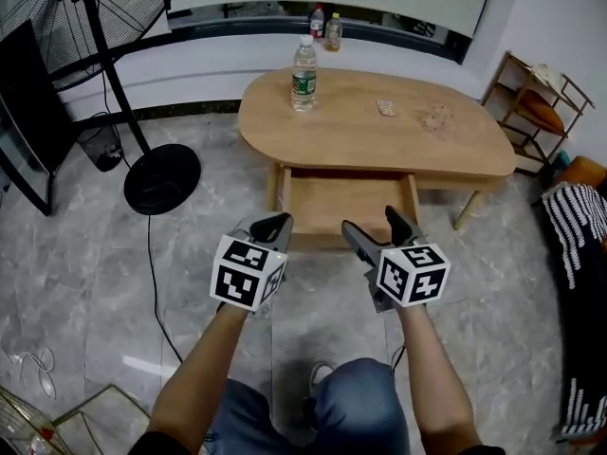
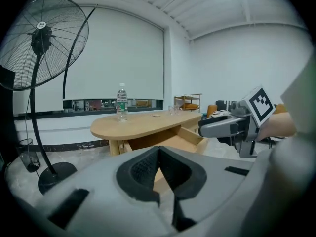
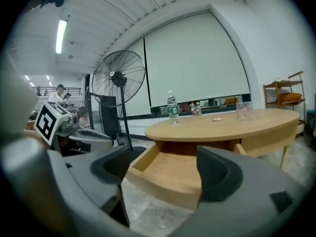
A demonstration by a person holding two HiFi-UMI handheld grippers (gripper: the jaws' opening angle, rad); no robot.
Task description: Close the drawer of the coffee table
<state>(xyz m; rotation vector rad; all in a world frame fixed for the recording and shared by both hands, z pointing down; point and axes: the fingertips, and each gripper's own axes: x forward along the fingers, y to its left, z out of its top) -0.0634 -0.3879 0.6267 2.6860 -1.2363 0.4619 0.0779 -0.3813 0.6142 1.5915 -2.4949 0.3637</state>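
An oval wooden coffee table (image 1: 379, 136) stands ahead of me, its drawer (image 1: 346, 207) pulled out toward me and empty inside. Both grippers hover side by side just in front of the drawer's front edge, apart from it. My left gripper (image 1: 270, 226) is shut with nothing between its pads, which meet in the left gripper view (image 2: 159, 154). My right gripper (image 1: 375, 224) stands open and empty. Between its fingers, the right gripper view (image 3: 165, 167) shows the open drawer (image 3: 170, 174) under the tabletop (image 3: 222, 125).
On the table stand a water bottle (image 1: 303, 74), a glass (image 1: 436, 117) and a small item (image 1: 385, 108). A standing fan's base (image 1: 161, 178) and its cable lie on the floor at left. A wooden shelf (image 1: 536, 102) and striped cloth (image 1: 574, 226) are at right.
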